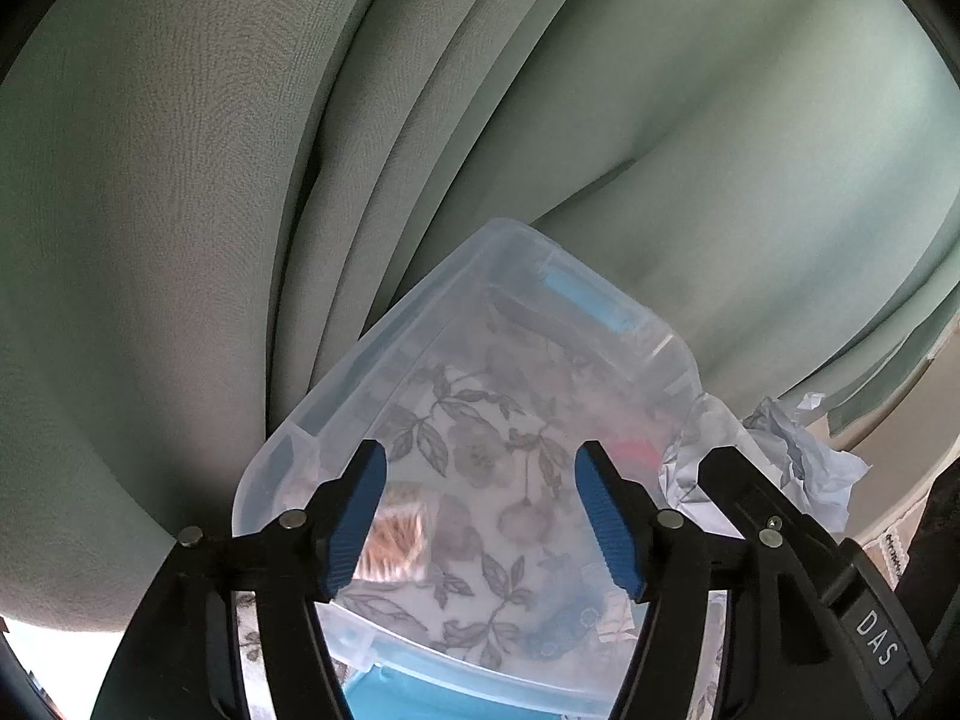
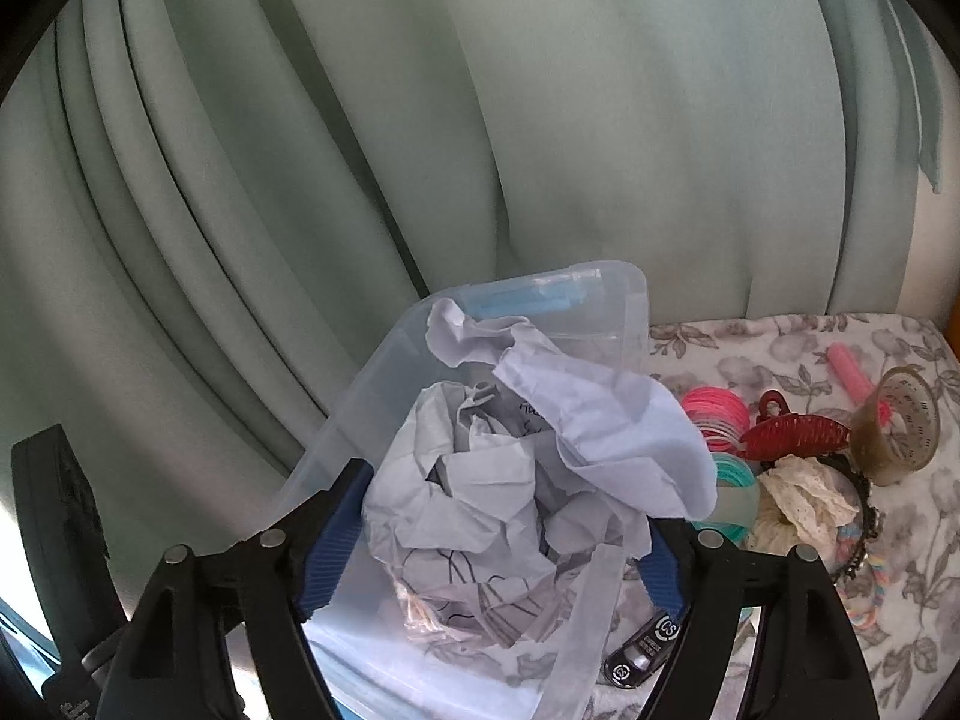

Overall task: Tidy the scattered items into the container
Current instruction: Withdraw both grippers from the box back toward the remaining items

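Right gripper [image 2: 480, 546] jaws apart around crumpled paper [image 2: 528, 450] over container [image 2: 630, 300]; loose paper may spill past its rim; left gripper [image 1: 480, 516] jaws apart, empty.

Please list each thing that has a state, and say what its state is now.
container: open, no lid on
crumpled paper: between the right gripper's pads
right gripper: around the paper
left gripper: open, empty
red hair claw: closed, outside container
measuring cup: tipped over
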A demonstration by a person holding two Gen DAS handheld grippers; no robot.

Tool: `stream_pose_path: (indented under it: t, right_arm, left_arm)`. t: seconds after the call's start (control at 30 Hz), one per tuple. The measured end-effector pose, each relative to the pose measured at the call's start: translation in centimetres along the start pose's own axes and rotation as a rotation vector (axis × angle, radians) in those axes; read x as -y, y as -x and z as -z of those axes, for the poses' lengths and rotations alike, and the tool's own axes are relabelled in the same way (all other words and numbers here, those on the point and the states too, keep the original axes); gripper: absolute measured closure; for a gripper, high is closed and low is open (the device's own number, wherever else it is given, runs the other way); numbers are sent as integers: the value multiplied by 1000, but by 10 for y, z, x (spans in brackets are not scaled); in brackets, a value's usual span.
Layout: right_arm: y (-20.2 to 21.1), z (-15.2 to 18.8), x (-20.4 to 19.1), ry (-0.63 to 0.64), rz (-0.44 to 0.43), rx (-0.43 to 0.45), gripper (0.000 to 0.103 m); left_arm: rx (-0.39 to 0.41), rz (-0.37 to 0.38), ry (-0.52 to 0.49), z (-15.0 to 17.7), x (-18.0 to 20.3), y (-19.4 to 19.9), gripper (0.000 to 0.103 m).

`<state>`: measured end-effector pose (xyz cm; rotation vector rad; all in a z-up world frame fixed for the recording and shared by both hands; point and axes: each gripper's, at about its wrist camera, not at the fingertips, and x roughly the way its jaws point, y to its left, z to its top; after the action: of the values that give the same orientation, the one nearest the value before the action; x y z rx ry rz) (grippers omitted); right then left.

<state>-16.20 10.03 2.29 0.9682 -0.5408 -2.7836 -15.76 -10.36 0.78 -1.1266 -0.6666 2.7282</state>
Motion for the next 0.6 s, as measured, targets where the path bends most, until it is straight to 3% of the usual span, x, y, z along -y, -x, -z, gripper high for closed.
stream_pose_path:
  t: [0.6]
  right_arm:
    - [10, 6, -1, -29, -42, -23, 16]
  left_arm:
    - [-13, -45, -2, -3, 3, 11, 32]
